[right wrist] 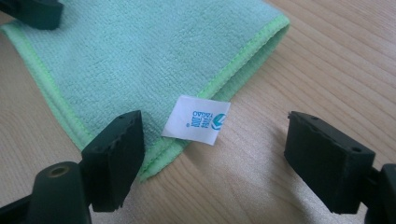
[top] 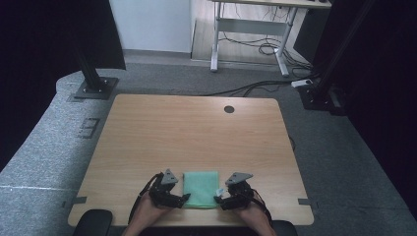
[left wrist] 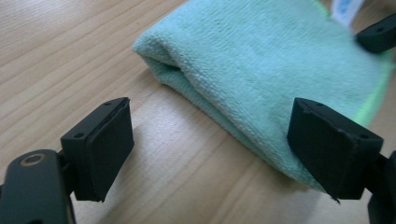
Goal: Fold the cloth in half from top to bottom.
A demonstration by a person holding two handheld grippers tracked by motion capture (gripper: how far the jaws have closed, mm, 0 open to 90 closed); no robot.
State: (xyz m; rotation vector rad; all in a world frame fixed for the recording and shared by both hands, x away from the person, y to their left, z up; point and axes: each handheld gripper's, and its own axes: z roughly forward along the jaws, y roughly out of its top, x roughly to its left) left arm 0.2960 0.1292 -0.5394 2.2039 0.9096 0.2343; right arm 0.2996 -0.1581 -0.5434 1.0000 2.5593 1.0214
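Note:
A folded green cloth lies flat near the front edge of the wooden table. My left gripper stands at the cloth's left front corner, jaws open. In the left gripper view the cloth shows its folded edge, and the left gripper has only bare wood between its pads. My right gripper is at the cloth's right front corner, open. In the right gripper view the cloth has a white label at its hemmed edge, just ahead of the open right gripper.
The table has a round cable hole near its far edge. Two black stand posts rise beyond the table's far corners. A white desk frame with cables stands farther back on the floor.

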